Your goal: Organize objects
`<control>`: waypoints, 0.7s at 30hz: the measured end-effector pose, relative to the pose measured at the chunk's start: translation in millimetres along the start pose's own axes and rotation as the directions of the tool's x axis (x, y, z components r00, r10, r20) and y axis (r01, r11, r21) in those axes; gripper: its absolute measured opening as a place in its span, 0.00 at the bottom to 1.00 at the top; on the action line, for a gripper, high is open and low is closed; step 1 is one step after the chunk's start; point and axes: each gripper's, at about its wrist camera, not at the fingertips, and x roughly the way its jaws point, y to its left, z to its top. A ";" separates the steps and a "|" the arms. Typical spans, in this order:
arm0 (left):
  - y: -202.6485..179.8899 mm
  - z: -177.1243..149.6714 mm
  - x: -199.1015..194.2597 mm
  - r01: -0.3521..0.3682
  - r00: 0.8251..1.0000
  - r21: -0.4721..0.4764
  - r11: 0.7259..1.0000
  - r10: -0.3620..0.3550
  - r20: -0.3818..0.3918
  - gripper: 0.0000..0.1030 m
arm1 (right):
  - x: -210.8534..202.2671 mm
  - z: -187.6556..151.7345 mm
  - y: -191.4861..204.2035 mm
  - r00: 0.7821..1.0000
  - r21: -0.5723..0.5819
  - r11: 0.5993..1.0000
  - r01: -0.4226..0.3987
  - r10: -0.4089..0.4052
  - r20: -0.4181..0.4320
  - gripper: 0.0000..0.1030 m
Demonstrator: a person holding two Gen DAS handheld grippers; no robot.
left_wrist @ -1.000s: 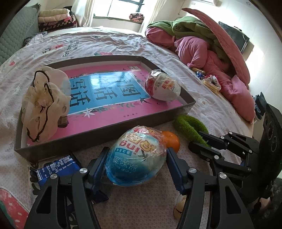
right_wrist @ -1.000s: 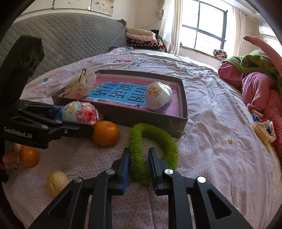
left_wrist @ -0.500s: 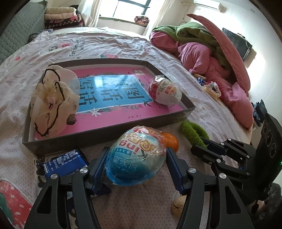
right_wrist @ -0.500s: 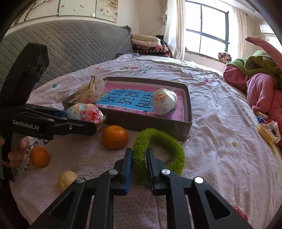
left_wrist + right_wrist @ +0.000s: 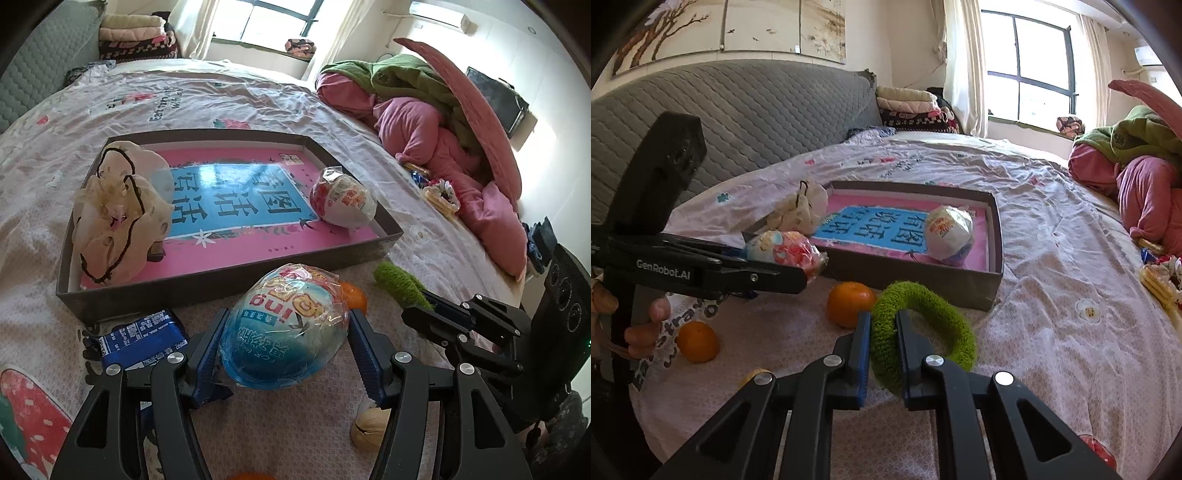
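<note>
- Right gripper point(image 5: 882, 345), jaws just closing, pinches the fuzzy green ring point(image 5: 923, 328) on the bedspread before the tray.
- Left gripper point(image 5: 288, 347) clasps a wrapped blue toy egg point(image 5: 284, 332), jaws spread wide.
- Both should lift clear of the rim before releasing.
- Cardboard tray point(image 5: 207, 288) holds a cream fabric bundle point(image 5: 118, 210) and white-red wrapped egg point(image 5: 343, 201).

Open tray point(image 5: 236, 275) middle (toys point(image 5: 122, 214) at ends)

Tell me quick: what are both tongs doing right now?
Left tongs: closed on the blue wrapped egg.
Right tongs: have just closed on the green fuzzy ring.
</note>
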 end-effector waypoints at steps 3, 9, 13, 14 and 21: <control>1.4 1.4 -2.7 0.006 1.000 -0.010 1.000 -0.006 0.008 0.63 | -2.4 0.9 1.8 1.000 -0.002 1.000 -0.005 0.005 0.016 0.13; 1.2 4.3 -10.8 -0.011 0.999 -0.007 1.000 0.011 0.043 0.63 | -12.2 4.8 -0.2 0.997 0.018 0.999 -0.026 0.025 0.070 0.13; -2.0 5.7 -16.7 -0.049 0.996 0.013 0.999 0.048 0.075 0.63 | -17.2 6.6 0.3 0.994 0.025 0.999 -0.044 0.042 0.097 0.13; -2.6 6.1 -18.3 -0.054 0.995 0.015 0.998 0.052 0.083 0.63 | -19.2 7.3 1.2 0.993 0.022 0.999 -0.047 0.045 0.107 0.13; -2.8 9.1 -28.1 -0.076 0.989 0.018 0.997 0.073 0.125 0.63 | -28.7 12.4 12.5 0.985 -0.019 0.998 -0.061 0.064 0.161 0.13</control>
